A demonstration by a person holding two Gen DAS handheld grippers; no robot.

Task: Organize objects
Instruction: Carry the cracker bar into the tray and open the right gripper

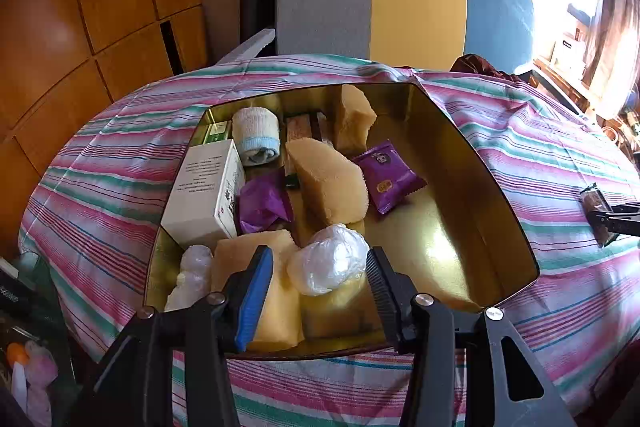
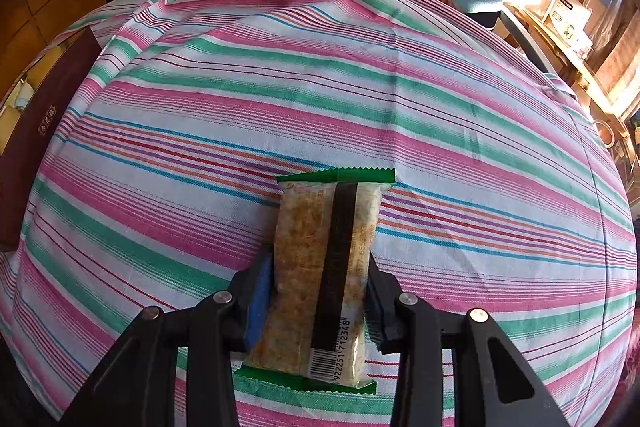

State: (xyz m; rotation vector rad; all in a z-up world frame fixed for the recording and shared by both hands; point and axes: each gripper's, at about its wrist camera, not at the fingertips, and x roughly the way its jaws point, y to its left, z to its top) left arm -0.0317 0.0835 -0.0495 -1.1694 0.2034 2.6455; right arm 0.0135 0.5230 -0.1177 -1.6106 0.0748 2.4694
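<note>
A gold tin box (image 1: 472,163) sits on the striped tablecloth. It holds yellow sponge pieces (image 1: 328,183), a white carton (image 1: 204,191), a rolled sock (image 1: 256,139), a purple snack packet (image 1: 388,175), crumpled purple wrap (image 1: 262,203) and a clear plastic ball (image 1: 328,263). My left gripper (image 1: 320,291) is open and empty above the box's near edge. My right gripper (image 2: 320,291) is shut on a green-ended snack bar (image 2: 324,259) that lies on the cloth. The same bar (image 1: 596,207) and right gripper (image 1: 612,223) show at the right of the left wrist view.
The box's dark red side (image 2: 36,131) stands at the left of the right wrist view. A grey, yellow and blue chair (image 1: 400,7) stands behind the table. Wooden cabinets (image 1: 80,7) are at the left. A cluttered shelf (image 2: 568,15) is by the window at the right.
</note>
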